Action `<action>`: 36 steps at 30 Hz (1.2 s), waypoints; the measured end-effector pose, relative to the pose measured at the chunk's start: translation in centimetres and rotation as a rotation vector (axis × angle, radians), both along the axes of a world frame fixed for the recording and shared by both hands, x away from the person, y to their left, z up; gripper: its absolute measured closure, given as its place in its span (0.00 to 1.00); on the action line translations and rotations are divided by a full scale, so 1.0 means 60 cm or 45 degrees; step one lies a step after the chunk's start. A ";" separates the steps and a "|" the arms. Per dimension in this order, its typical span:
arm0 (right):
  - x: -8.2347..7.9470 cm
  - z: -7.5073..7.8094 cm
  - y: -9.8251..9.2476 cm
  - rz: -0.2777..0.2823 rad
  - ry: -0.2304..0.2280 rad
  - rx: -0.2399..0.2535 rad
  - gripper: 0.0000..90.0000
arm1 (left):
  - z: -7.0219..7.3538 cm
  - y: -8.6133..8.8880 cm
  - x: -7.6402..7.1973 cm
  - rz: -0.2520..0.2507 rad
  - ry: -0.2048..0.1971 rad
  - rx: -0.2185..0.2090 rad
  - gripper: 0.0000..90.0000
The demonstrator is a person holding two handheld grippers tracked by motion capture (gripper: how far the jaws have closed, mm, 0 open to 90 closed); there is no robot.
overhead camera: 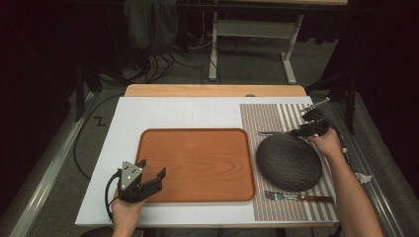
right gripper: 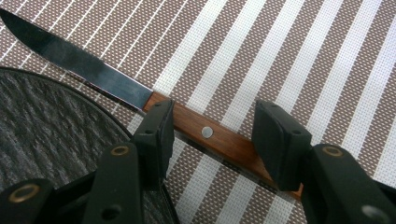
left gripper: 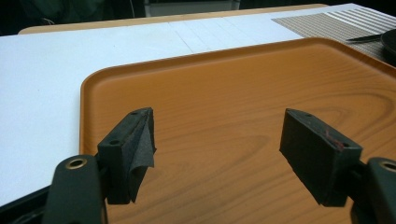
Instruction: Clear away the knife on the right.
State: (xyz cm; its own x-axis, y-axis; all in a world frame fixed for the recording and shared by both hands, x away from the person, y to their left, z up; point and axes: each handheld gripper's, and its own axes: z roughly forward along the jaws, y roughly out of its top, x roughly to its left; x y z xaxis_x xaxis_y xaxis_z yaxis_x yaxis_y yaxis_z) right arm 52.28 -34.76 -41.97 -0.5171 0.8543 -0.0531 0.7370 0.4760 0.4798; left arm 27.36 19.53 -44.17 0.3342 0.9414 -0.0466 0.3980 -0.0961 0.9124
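Item: table knife pickup, far right of the table.
Left gripper (overhead camera: 148,177) is idling with jaws apart over the tray (overhead camera: 195,163); right gripper (right gripper: 212,128) is straddling, not yet clamping, the knife (right gripper: 212,135) beyond the plate (overhead camera: 289,162); closing squarely across the handle is advisable.

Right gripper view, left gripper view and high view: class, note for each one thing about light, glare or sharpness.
Right gripper view: the knife blade reflects light in a pale sheen, and the striped placemat weave is sharp. Left gripper view: the orange tray is evenly lit, while the nearest jaw parts look soft. High view: the white table is bright, the room behind very dark.
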 end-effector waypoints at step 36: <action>-0.005 -0.006 0.016 0.040 -0.002 -0.077 0.87 | 0.001 0.000 0.000 -0.003 -0.002 0.003 0.30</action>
